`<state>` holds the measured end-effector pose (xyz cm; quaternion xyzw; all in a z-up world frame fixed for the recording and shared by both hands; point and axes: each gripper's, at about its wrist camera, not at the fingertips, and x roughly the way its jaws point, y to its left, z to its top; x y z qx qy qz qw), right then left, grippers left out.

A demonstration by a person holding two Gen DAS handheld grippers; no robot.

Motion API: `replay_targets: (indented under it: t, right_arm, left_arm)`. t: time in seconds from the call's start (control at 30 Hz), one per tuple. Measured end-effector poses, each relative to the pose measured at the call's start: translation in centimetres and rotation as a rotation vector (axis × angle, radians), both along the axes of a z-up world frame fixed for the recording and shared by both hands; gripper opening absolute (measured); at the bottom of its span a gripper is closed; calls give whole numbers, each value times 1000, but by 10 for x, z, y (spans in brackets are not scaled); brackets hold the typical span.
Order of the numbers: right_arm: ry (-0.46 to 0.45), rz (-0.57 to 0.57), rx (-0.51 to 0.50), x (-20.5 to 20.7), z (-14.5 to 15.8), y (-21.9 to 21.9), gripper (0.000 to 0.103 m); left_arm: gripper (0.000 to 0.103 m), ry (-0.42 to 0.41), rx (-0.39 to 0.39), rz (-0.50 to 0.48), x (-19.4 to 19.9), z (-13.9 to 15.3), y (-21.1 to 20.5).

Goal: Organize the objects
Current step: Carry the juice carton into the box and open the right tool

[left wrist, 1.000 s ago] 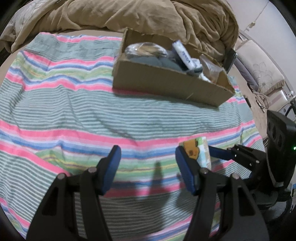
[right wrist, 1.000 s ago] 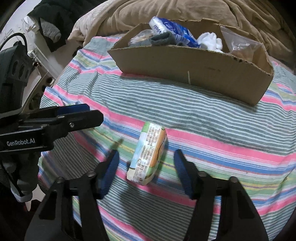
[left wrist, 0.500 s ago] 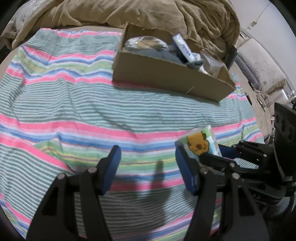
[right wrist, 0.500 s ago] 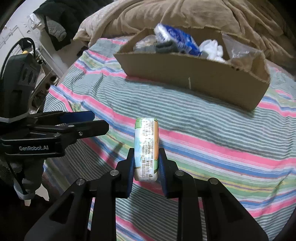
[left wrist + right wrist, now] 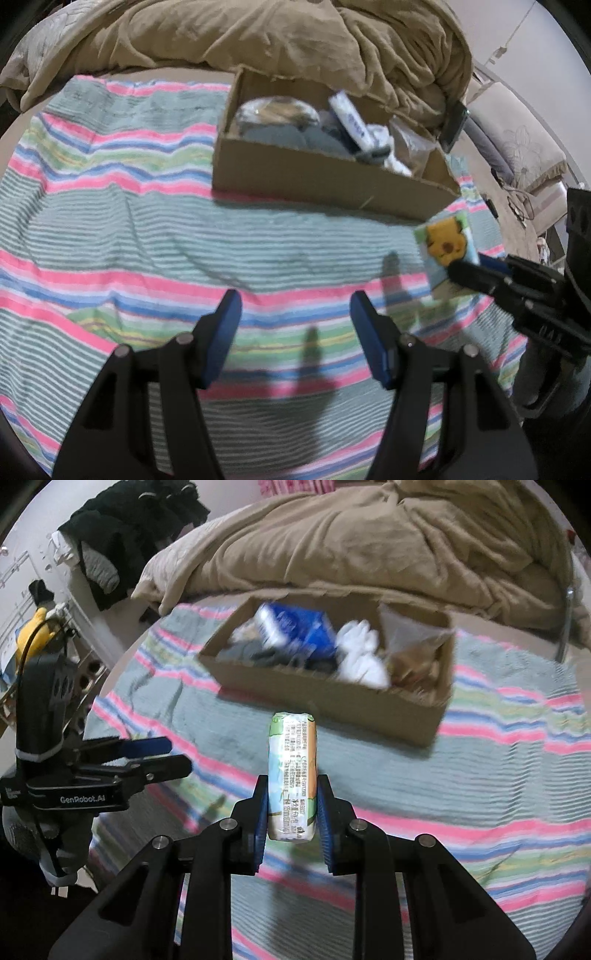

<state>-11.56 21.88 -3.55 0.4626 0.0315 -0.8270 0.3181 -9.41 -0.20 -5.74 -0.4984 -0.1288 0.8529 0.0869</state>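
My right gripper (image 5: 291, 805) is shut on a small tissue pack (image 5: 293, 771) with a green and orange wrapper, held upright in the air above the striped blanket (image 5: 480, 768). The pack also shows in the left wrist view (image 5: 445, 247), with a yellow cartoon bear on it, near the right corner of the cardboard box (image 5: 325, 181). The box (image 5: 332, 698) holds a blue packet (image 5: 295, 631), white cloth (image 5: 362, 657) and a clear bag (image 5: 410, 635). My left gripper (image 5: 295, 325) is open and empty, low over the blanket.
A rumpled tan duvet (image 5: 369, 542) lies behind the box. Dark clothes (image 5: 129, 528) hang on a rack at the far left. A cushioned seat (image 5: 524, 147) stands off the bed's right side.
My right gripper closed on the tissue pack, stood it upright and lifted it off the blanket toward the box. My left gripper stayed open and shifted little.
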Motion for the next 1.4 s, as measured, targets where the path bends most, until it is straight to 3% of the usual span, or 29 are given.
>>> replay_targets:
  t: [0.33, 0.8, 1.4]
  right_arm:
    - [76, -79, -11, -30, 28, 27, 25]
    - [108, -105, -2, -60, 39, 35, 25]
    - [103, -63, 37, -95, 18, 10, 25]
  left_arm:
    - [63, 44, 5, 6, -15, 13, -1]
    - [63, 75, 6, 19, -31, 19, -7]
    - [63, 114, -16, 22, -59, 29, -11]
